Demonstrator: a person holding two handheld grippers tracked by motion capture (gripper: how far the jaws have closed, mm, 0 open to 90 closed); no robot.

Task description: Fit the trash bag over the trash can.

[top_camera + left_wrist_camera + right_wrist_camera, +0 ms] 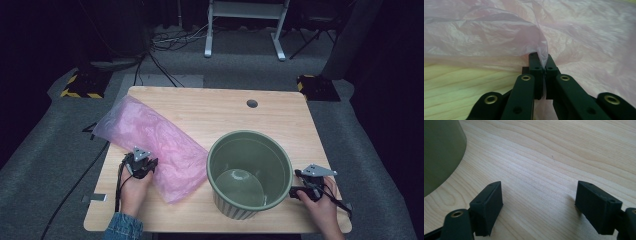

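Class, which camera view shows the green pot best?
The high view: the whole green pot stands on the table, rim and inside visible. The right gripper view catches just a curved slice of its wall; the left gripper view faces pink plastic instead.

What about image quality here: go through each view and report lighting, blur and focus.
High view: table evenly lit, surroundings dark, a soft sheen inside the green pot. Left gripper view: the pink plastic bag is soft and hazy, the closed left gripper sharper. Right gripper view: wood grain crisp, right gripper casting faint shadows, pot edge blurred.
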